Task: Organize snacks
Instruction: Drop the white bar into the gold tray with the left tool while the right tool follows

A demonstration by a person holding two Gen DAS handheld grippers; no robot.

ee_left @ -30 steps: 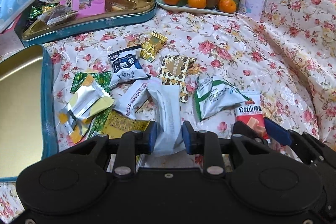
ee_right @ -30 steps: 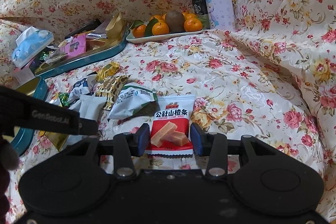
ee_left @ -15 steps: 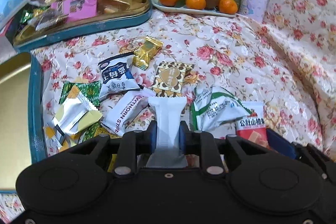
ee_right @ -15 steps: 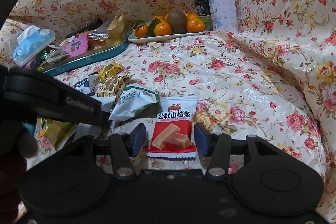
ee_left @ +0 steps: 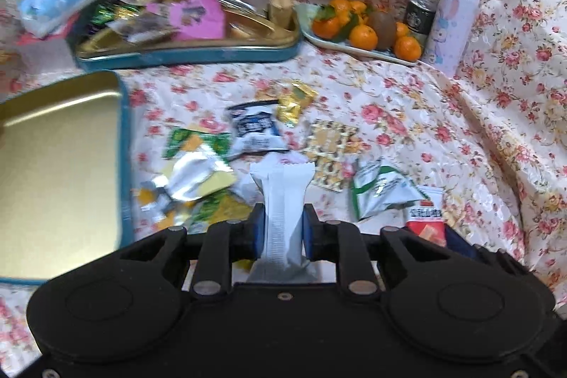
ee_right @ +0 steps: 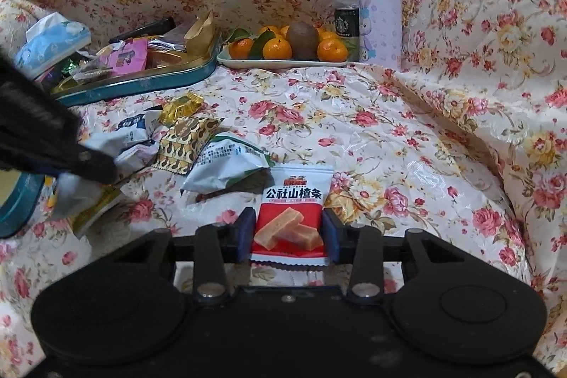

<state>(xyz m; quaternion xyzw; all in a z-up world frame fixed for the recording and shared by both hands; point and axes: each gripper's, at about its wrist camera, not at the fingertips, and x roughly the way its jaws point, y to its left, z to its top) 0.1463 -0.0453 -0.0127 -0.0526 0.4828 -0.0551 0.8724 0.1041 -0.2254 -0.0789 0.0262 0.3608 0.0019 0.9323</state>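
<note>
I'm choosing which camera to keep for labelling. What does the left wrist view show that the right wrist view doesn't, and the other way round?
Only the left wrist view: the gold inside of the open tin, and the left gripper clamped on a white packet.

Only the right wrist view: the right gripper, fingers closing on a red and white snack pack, with its whole front in view.

Both: the tin of snacks, the fruit plate, the purple bottle and loose packets on the flowered cloth.
</note>
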